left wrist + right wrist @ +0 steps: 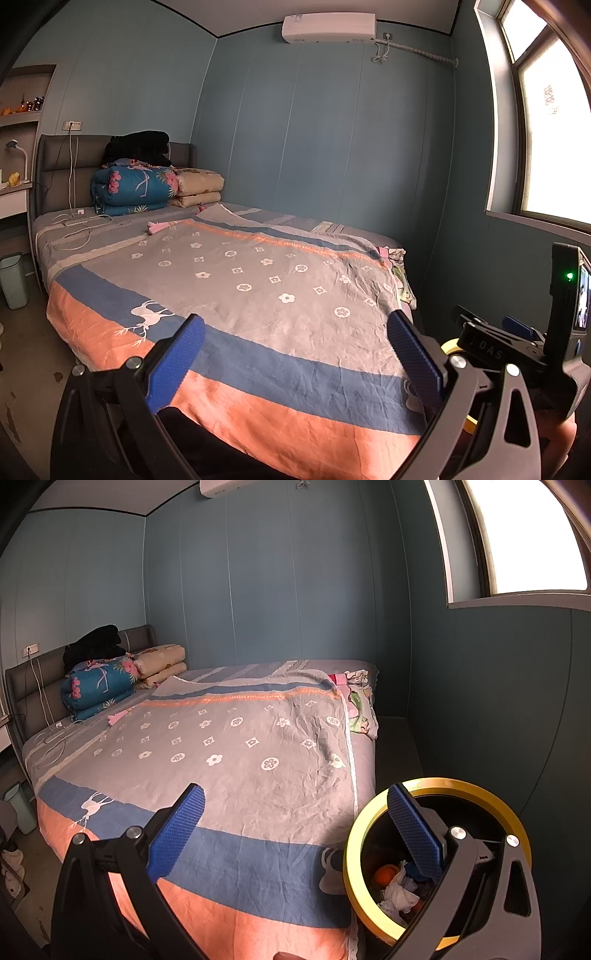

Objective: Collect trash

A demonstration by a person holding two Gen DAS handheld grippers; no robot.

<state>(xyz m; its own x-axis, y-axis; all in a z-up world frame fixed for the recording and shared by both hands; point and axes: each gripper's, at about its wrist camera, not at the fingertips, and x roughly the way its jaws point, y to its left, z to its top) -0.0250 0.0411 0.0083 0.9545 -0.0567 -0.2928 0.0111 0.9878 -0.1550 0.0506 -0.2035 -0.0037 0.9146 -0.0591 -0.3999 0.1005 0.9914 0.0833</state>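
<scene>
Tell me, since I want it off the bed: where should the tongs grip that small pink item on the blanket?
Judging from its shape, grip the pink item across its narrow middle, coming straight down from above. It lies flat and elongated on the blanket, so a side approach would snag fabric. What it is exactly is too small to tell.

My right tool point(295, 823) finger covers part of the gold-rimmed bin point(360, 819); its near rim runs behind the tool frame. Contents too jumbled to identify beyond white crumpled paper point(399, 891). Shelf items point(27, 105) at frame edge too small to tell.
</scene>
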